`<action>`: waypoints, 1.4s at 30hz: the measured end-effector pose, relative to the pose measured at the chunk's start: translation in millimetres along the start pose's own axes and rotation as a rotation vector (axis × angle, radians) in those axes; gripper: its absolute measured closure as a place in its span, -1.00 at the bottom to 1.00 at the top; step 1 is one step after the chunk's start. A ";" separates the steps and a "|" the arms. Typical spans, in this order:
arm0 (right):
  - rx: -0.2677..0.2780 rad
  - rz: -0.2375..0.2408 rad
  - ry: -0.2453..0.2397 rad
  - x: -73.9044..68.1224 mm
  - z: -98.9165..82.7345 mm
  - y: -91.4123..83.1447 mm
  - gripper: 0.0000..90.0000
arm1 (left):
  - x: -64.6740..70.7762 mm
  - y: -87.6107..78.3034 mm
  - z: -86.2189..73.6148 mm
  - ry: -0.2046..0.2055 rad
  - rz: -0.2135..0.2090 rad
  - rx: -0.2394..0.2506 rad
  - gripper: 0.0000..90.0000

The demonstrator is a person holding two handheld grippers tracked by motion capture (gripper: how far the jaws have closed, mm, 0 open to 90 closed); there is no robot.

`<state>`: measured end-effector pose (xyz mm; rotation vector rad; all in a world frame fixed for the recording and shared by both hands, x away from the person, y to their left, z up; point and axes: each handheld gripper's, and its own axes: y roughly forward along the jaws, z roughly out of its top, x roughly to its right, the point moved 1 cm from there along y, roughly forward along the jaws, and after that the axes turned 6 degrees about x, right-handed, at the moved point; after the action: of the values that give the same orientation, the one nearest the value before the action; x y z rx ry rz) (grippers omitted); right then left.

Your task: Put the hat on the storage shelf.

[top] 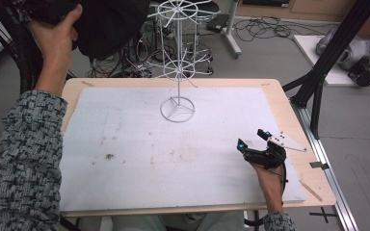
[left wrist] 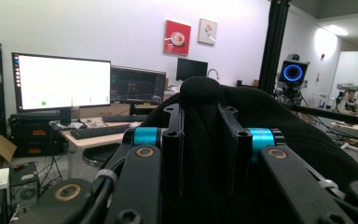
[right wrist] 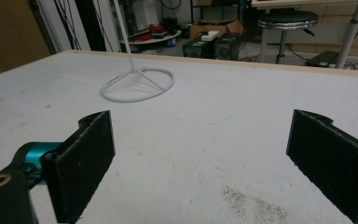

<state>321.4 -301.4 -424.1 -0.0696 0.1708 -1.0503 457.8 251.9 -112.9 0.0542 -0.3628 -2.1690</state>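
Observation:
A white wire rack (top: 178,62) with spoked tiers stands on a ring base (top: 177,109) at the back middle of the white board (top: 125,159). The same ring base (right wrist: 137,84) lies ahead of my right gripper (right wrist: 200,154), whose jaws are wide open over bare board. That right gripper (top: 254,138) rests low at the board's right side. Raised at the far left, a hand holds my left gripper (left wrist: 200,121) shut on a black fabric item (left wrist: 307,140). The black fabric (top: 111,24) hangs above the table's back-left corner.
The white board lies on a wooden table (top: 289,120). A black frame post (top: 318,72) rises at the right edge. Cables and a stool (right wrist: 286,21) clutter the floor behind the table. Monitors (left wrist: 63,81) and a desk are in the left gripper view.

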 end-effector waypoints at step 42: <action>-0.004 0.000 0.002 -0.2 0.0 4.2 -0.85 | -11.4 -8.9 -35.5 0.019 -0.036 -0.075 0.46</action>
<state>324.9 -299.1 -424.6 -0.0719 0.1742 -1.0504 463.6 257.5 -150.4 0.0389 -0.2712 -2.2141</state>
